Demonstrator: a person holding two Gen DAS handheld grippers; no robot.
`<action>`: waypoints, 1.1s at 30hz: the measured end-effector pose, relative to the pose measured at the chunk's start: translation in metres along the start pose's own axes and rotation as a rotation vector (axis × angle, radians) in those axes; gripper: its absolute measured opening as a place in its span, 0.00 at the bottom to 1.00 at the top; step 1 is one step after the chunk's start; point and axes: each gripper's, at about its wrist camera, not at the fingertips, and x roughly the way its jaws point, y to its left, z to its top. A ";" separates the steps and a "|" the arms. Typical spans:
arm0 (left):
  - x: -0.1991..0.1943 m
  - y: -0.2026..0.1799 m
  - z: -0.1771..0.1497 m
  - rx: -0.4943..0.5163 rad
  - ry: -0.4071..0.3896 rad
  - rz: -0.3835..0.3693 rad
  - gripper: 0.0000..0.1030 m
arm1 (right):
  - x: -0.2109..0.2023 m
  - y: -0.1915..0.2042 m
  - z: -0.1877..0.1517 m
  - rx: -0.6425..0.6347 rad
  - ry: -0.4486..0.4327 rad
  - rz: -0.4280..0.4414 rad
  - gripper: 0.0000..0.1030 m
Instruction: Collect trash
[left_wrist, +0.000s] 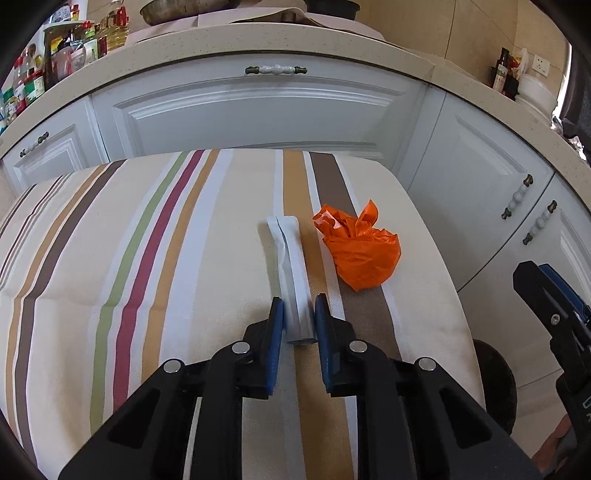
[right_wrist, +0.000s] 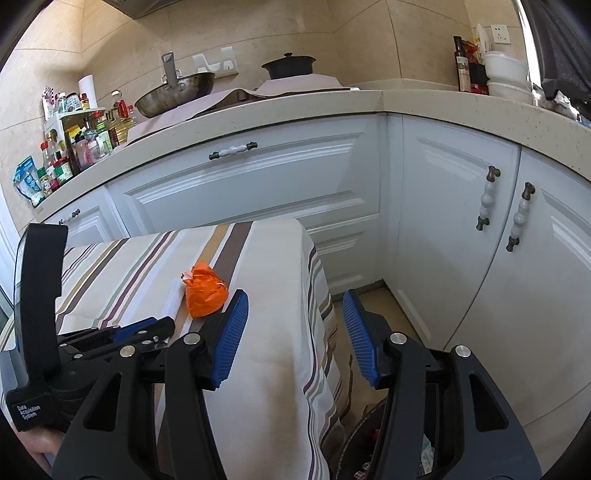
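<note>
In the left wrist view a cloth-covered table (left_wrist: 110, 295) fills the lower and middle frame. On it, at centre, lies a long folded wrapper (left_wrist: 290, 269), running away from the camera. A crumpled plastic bag (left_wrist: 356, 251) sits just right of it, close but apart. The wrapper's near end lies between the left gripper (left_wrist: 298, 314) fingers at lower centre. The right gripper (left_wrist: 554, 295) shows at the right edge, beyond the table. Behind the table stand cabinets (left_wrist: 258, 114) under a countertop (left_wrist: 229, 48), with bottles (left_wrist: 44, 70) in the upper left.
</note>
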 end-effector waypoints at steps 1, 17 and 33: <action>-0.001 0.001 0.000 -0.001 -0.002 -0.004 0.16 | 0.000 0.001 0.000 -0.002 -0.001 0.000 0.51; -0.018 0.027 -0.002 -0.002 -0.044 0.004 0.08 | 0.007 0.035 0.004 -0.060 0.008 0.032 0.51; -0.042 0.105 -0.004 -0.081 -0.100 0.126 0.08 | 0.047 0.085 0.010 -0.149 0.091 0.066 0.51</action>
